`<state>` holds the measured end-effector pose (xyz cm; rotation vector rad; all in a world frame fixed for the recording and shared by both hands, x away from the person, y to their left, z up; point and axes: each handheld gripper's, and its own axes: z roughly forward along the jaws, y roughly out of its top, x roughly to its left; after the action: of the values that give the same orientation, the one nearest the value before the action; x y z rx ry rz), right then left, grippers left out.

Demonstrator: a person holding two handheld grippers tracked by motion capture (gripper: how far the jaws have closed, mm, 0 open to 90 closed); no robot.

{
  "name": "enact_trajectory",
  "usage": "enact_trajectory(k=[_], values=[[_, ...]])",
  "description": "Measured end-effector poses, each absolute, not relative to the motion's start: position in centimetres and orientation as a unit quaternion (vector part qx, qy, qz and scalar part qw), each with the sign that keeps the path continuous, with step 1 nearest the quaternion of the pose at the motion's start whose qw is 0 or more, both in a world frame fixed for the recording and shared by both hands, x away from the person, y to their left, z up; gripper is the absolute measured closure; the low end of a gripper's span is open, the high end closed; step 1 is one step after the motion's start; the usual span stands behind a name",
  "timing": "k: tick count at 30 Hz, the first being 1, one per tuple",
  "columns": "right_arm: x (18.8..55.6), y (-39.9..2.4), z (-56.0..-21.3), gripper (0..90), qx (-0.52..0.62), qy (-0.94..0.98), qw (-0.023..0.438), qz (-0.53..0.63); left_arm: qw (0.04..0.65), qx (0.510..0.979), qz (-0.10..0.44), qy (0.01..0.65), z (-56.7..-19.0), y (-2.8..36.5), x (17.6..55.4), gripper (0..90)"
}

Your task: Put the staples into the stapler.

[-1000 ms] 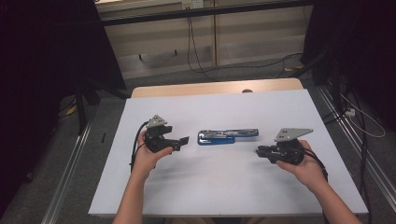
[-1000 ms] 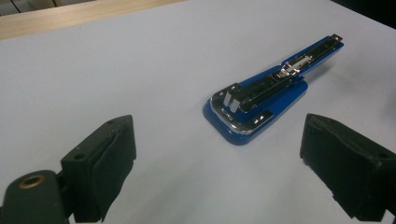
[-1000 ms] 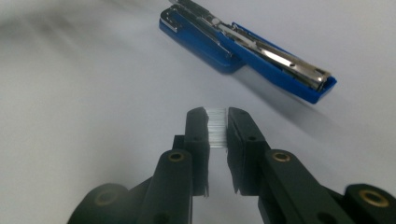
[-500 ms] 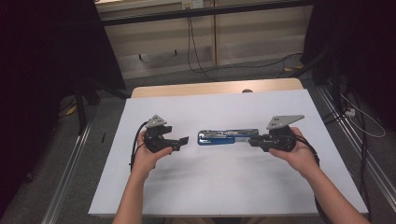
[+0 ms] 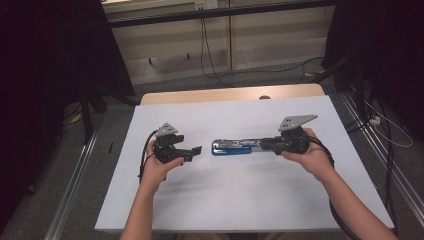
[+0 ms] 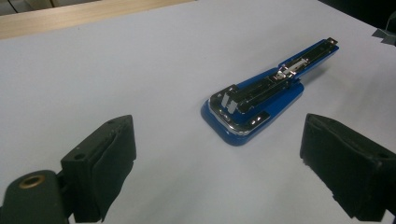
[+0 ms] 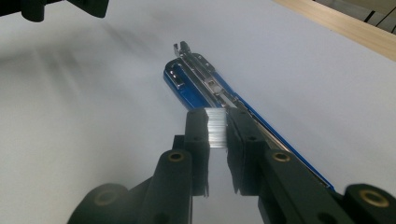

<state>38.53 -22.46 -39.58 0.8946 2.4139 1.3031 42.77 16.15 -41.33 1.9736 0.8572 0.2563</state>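
Fingers (image 7: 205,126) of the right gripper (image 7: 217,128) are pinched on a strip of staples (image 7: 216,128) — a short silvery block clamped between the two black pads, standing just above the rear half of the stapler. Pads of the left gripper (image 6: 219,168) stand wide apart with nothing between them, aimed at the stapler's broad end from a little way off.

Largest is the white table (image 5: 240,200), backed by a wooden strip (image 5: 210,95) along its far edge. Both hands come in from the near side: the left hand (image 5: 160,167) rests left of centre, the right hand (image 5: 312,155) right of centre.

Between them, at mid-table, lies the stapler (image 5: 240,146) — blue, long and flat, swung fully open so that its chrome magazine channel (image 6: 261,86) faces up. Its rounded blue base end (image 6: 233,121) points at the left gripper; the narrow end reaches under the right gripper
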Motion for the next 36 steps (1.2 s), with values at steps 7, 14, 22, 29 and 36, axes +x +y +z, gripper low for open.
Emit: enact_trajectory(k=[7, 14, 22, 29, 36], values=[[39.3, -22.1, -39.5, 79.4, 0.3, 0.833, 0.126, 0.448, 0.465, 0.807, 0.104, 0.348, -41.4, 16.1, 42.8, 10.8], [40.0, -21.6, -39.4, 79.3, 0.28, 0.838, 0.12, 0.453, 0.464, 0.808, 0.103, 0.348, -41.5, 16.0, 42.8, 10.6], [41.1, -21.0, -39.2, 79.3, 0.266, 0.844, 0.118, 0.451, 0.463, 0.81, 0.101, 0.346, -41.6, 15.9, 42.8, 10.7], [42.0, -20.5, -39.4, 79.3, 0.258, 0.848, 0.114, 0.448, 0.461, 0.811, 0.1, 0.346, -41.7, 15.7, 42.8, 10.6], [42.6, -20.1, -39.5, 79.4, 0.252, 0.852, 0.112, 0.446, 0.46, 0.812, 0.099, 0.346, -41.7, 15.7, 42.8, 10.5]])
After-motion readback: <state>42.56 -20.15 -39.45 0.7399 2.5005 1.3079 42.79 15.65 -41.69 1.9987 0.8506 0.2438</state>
